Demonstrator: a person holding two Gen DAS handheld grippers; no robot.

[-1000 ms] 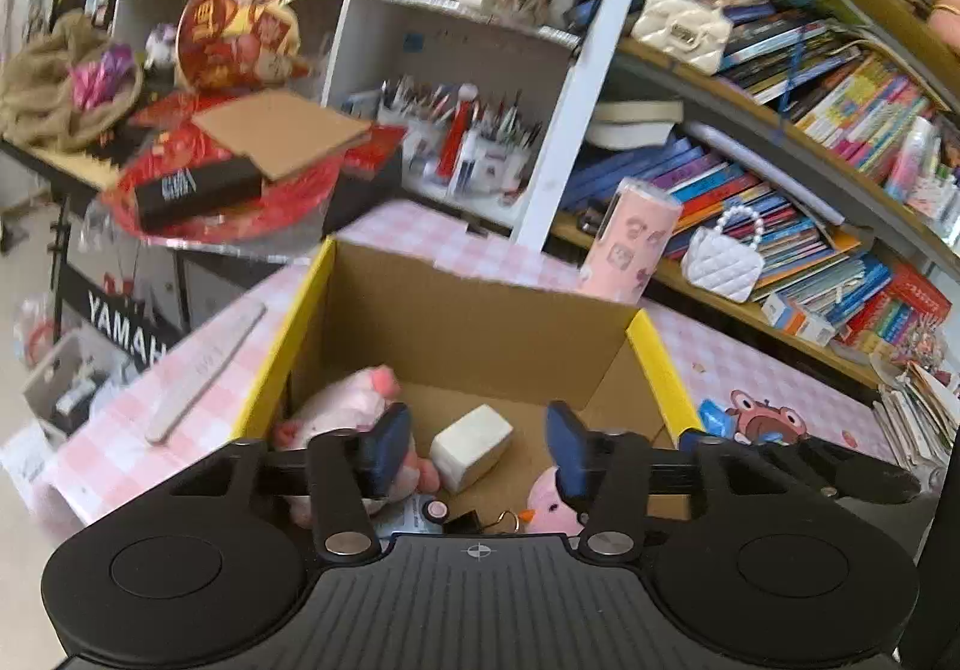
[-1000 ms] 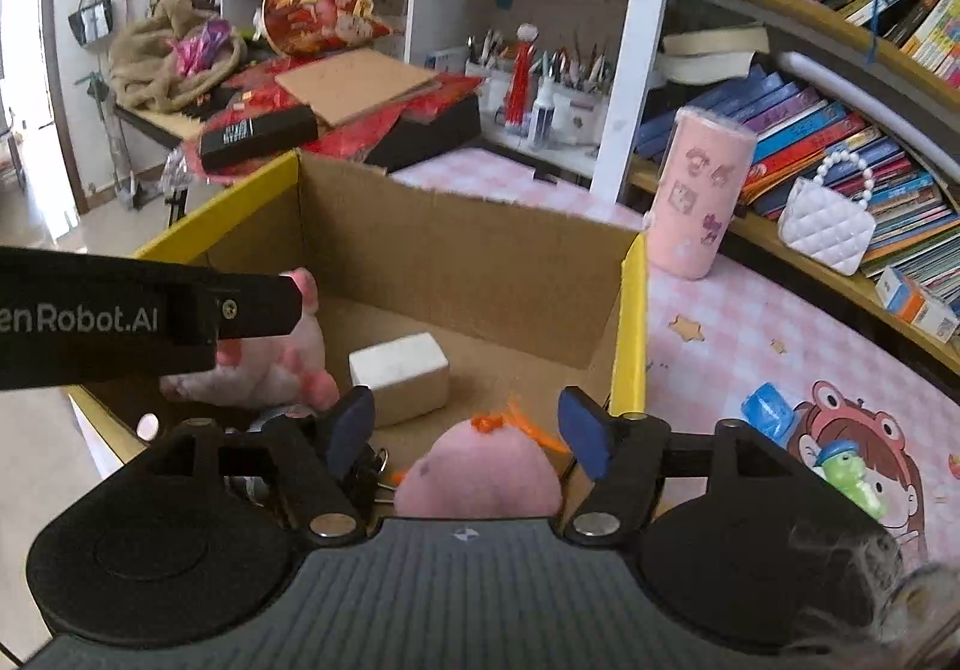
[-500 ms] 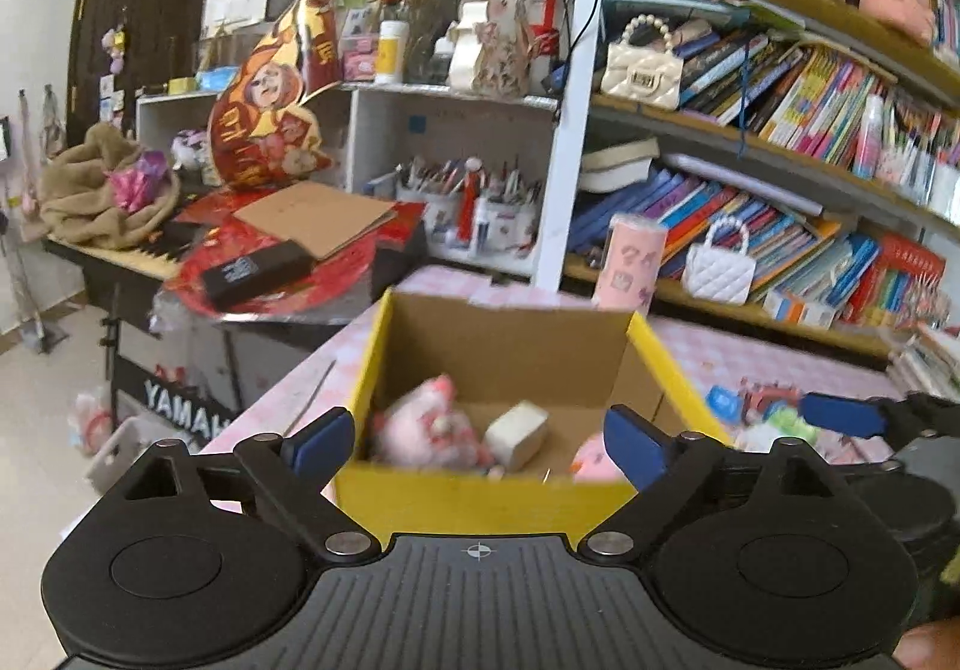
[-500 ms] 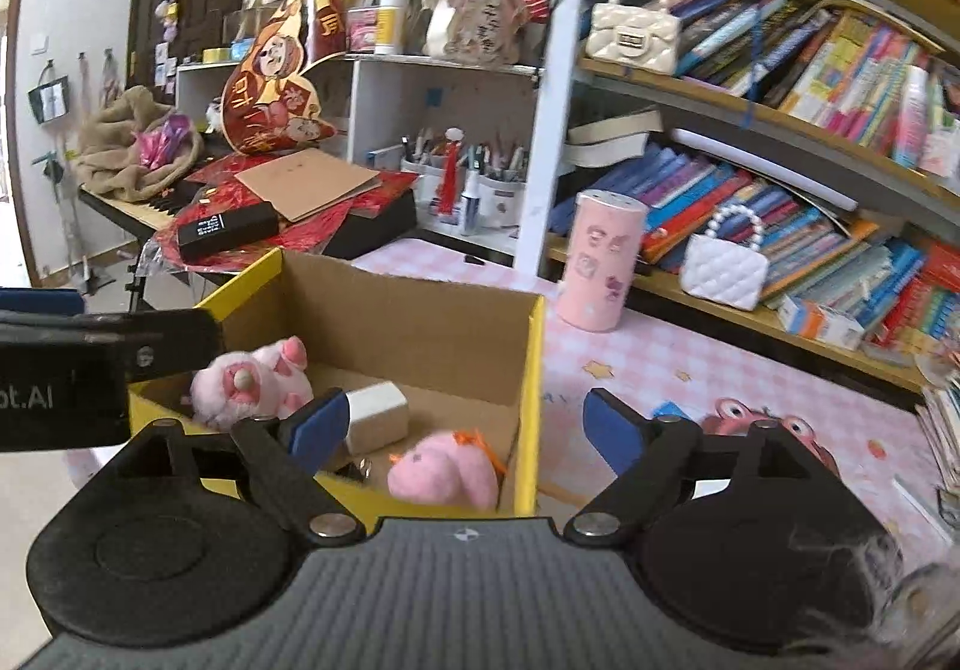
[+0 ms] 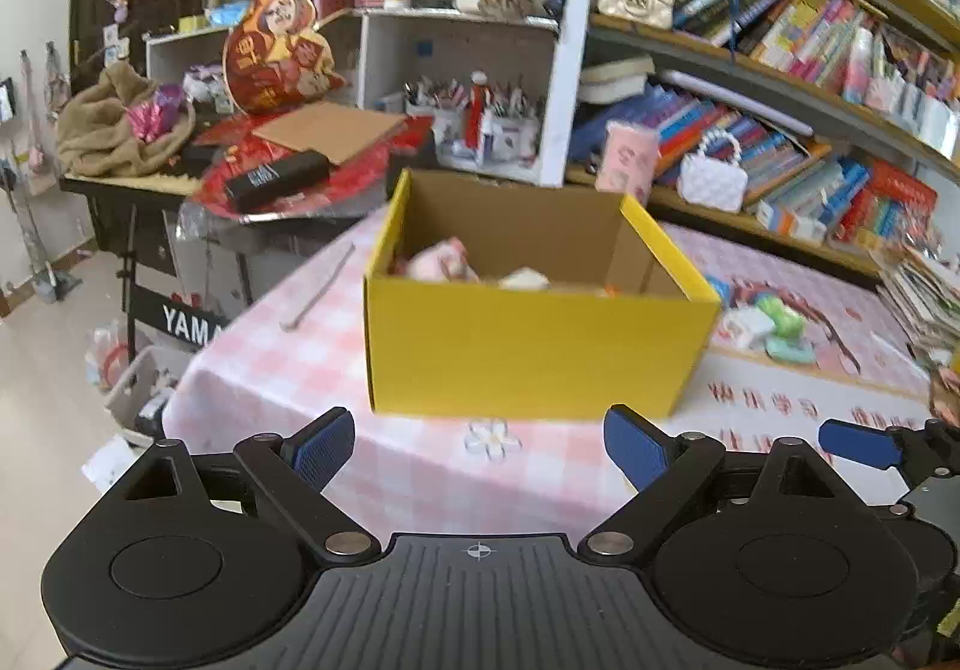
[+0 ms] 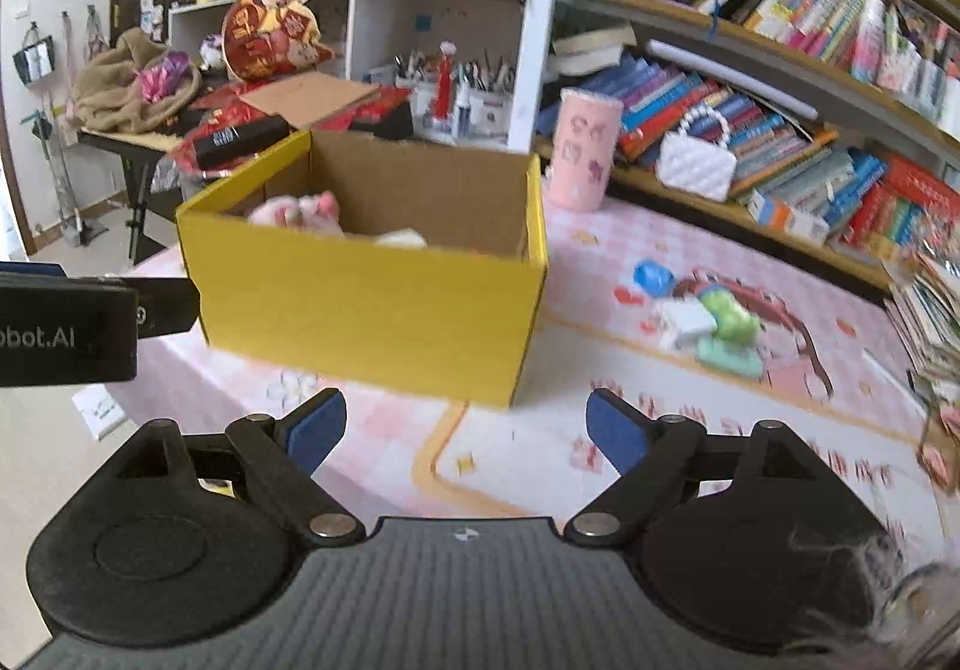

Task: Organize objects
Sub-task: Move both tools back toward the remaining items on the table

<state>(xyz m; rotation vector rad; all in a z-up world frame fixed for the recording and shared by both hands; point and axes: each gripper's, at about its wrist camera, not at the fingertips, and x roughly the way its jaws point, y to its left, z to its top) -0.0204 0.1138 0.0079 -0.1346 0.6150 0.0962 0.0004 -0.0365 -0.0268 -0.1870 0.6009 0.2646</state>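
A: Item one, the container?

B: One yellow cardboard box [image 5: 534, 352], open at the top, stood on the pink checked table [image 5: 288, 364] toward its left edge. Inside, only partly visible over the front wall: a pink plush toy [image 5: 435, 262] at the left and a white block [image 5: 525, 278] beside it.

A: Loose items outside the box?

B: A small cluster on the table to the right of the box: a white piece [image 6: 687, 322], a green toy [image 6: 729, 317], a mint-green piece [image 6: 729, 356] and a blue piece [image 6: 653, 275]. A pink cup [image 6: 583, 153] stood upright near the table's far edge, behind the box's right corner.

A: The claws?

B: Left claw [image 5: 477, 445] was spread wide, nothing between its blue pads, held off the near side of the box. Right claw [image 6: 465, 430] was likewise wide apart and empty, facing the box's near right corner.
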